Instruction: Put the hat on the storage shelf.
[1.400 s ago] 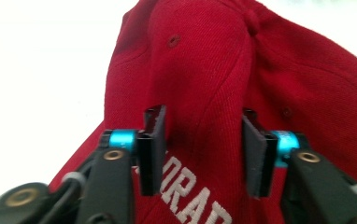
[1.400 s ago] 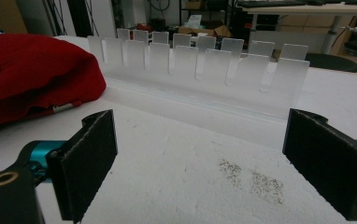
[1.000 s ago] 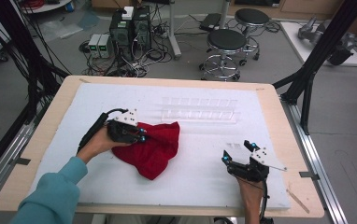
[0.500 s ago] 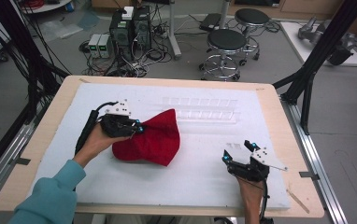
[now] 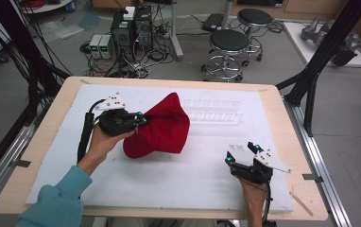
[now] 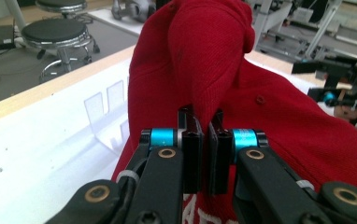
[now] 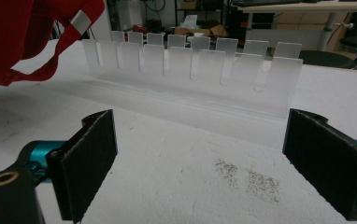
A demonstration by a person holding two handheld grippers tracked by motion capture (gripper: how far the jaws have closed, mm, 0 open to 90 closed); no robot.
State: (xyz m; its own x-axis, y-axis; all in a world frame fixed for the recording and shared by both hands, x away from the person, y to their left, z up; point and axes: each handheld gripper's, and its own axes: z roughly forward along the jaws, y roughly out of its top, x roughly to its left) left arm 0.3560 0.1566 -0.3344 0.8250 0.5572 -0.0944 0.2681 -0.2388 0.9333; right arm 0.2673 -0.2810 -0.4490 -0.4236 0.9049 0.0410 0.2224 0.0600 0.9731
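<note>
Here the left gripper [image 5: 142, 120] is clenched on a fold of the red knitted cloth cap [image 5: 162, 127], lifting its near edge so the fabric peaks up toward twelve o'clock while its lower part seems to rest on the white foam-topped counter [image 5: 178, 175]. In the left gripper view the two black jaws stand almost closed with the red cloth pinched between them. The cap sits left of the counter's middle, just at nine o'clock from the clear acrylic slotted rack [image 5: 214, 111], which lies along the far side.

The right gripper [image 5: 239, 153] waits released at about five o'clock on the counter, jaws wide apart and facing the rack, well apart from the cap.

The step in hand looks like raising and turning the cap. Next, I judge, the right gripper must travel toward ten o'clock and catch the free side of the cap to spread it.
</note>
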